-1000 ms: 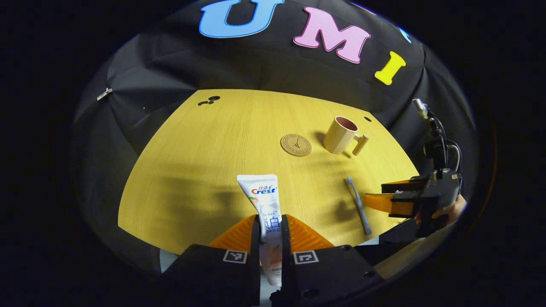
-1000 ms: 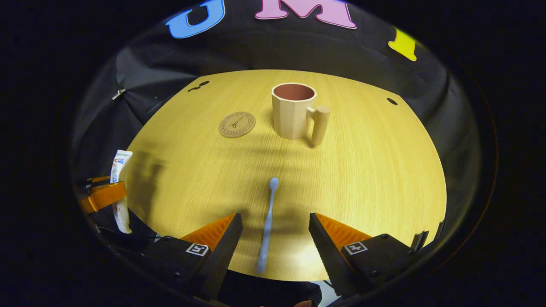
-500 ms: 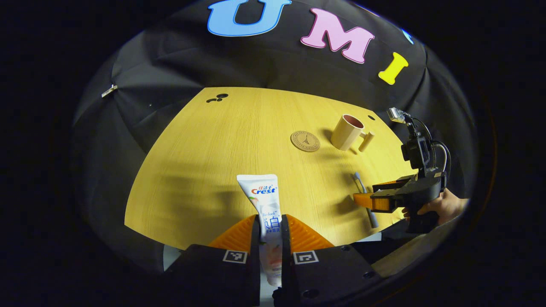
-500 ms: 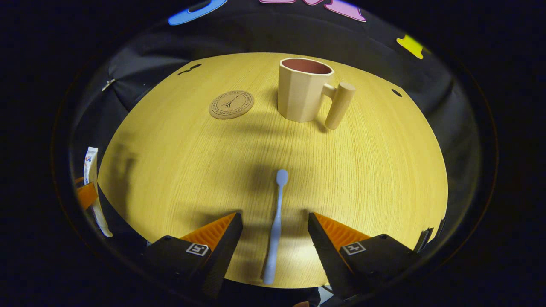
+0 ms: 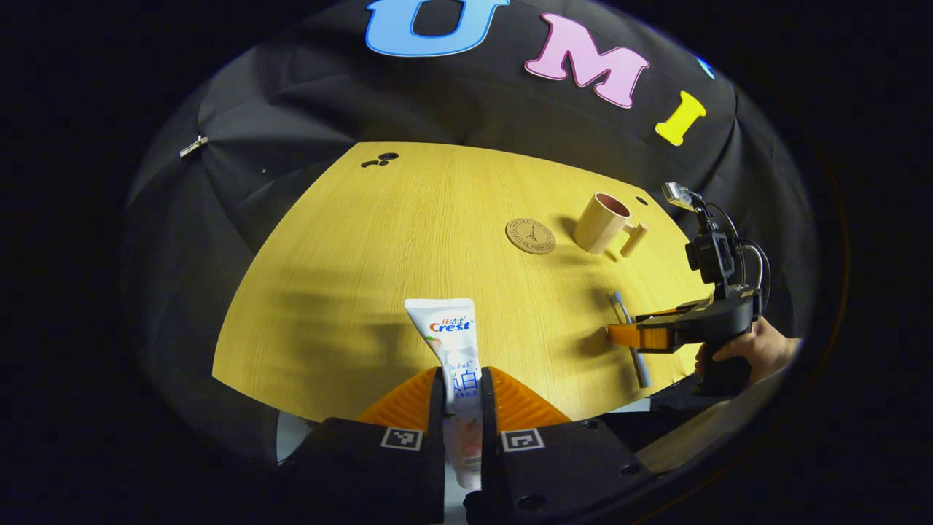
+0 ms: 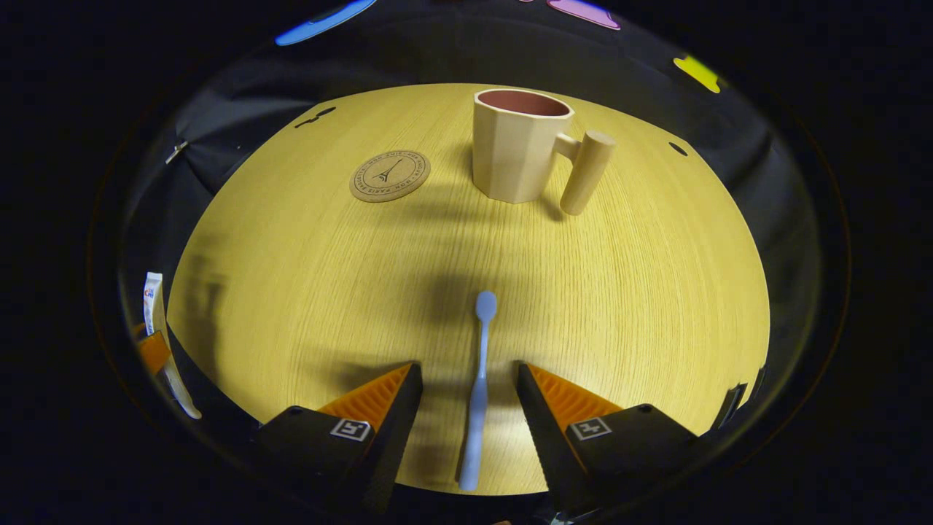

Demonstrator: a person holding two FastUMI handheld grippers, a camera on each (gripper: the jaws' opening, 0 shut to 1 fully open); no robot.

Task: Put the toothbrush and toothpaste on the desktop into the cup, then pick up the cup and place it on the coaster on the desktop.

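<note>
While the tabletop (image 6: pixel 656 292) carries the cup (image 6: pixel 514 149) near its far edge, the coaster (image 6: pixel 389 176) lies beside it. Left gripper (image 5: pixel 462 386) fingers clench the toothpaste (image 5: pixel 453 357). Right gripper (image 6: pixel 470 386) fingers stand spread either side of the toothbrush (image 6: pixel 479 379), near the front edge.

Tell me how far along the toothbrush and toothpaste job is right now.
Early. The left tongs are shut on the toothpaste, lifted off the desktop. The right tongs sit open astride the toothbrush, which lies flat. The cup is empty and stands beside the coaster. Left: grip the brush, load both, move the cup.
</note>
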